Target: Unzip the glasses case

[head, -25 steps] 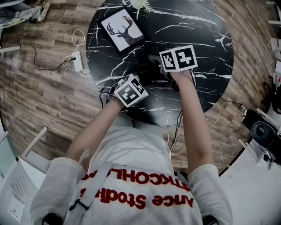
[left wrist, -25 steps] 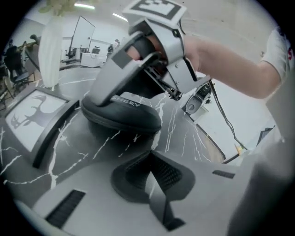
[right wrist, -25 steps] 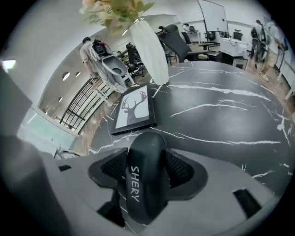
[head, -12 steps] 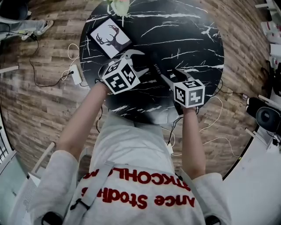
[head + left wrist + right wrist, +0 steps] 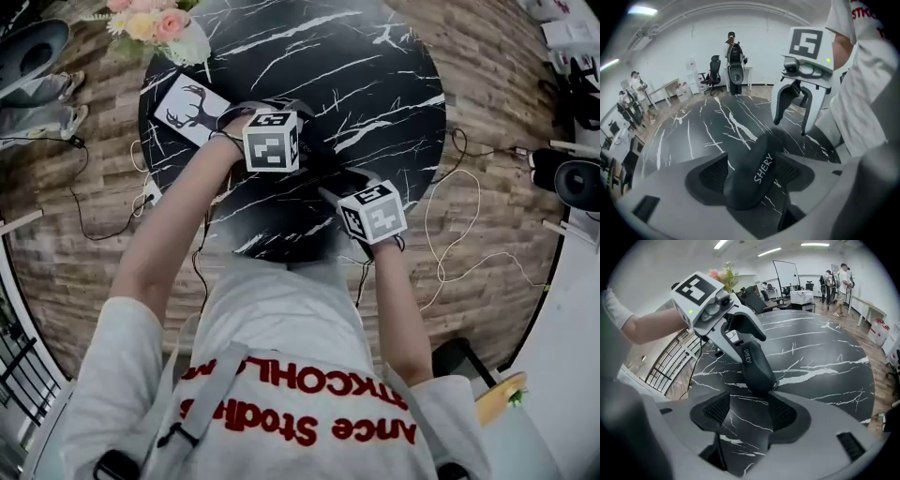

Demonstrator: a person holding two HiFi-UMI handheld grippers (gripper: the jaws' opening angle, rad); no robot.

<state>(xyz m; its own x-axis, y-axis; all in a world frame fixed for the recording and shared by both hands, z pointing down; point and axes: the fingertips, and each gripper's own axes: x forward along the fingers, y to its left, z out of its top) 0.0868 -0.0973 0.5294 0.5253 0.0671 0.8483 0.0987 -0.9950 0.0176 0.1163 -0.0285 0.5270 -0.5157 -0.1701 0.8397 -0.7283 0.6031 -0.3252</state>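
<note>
Moved since half a second ago: left gripper (image 5: 751,168), carried from beside the glasses case (image 5: 758,366) to over it.

1. Round black marble table (image 5: 375,75): white-veined; case laid on it, toward the person's side.
2. Left gripper: jaws seen opening and spread wide; case lies lengthwise between the pads, and no pressing contact is shown.
3. Right gripper (image 5: 749,411): jaws held apart, with only bare table seen between them; near end of the case lies just ahead of the fingertips.
4. Glasses case: black, lettered SHERY in white, placed between the two grippers.
</note>
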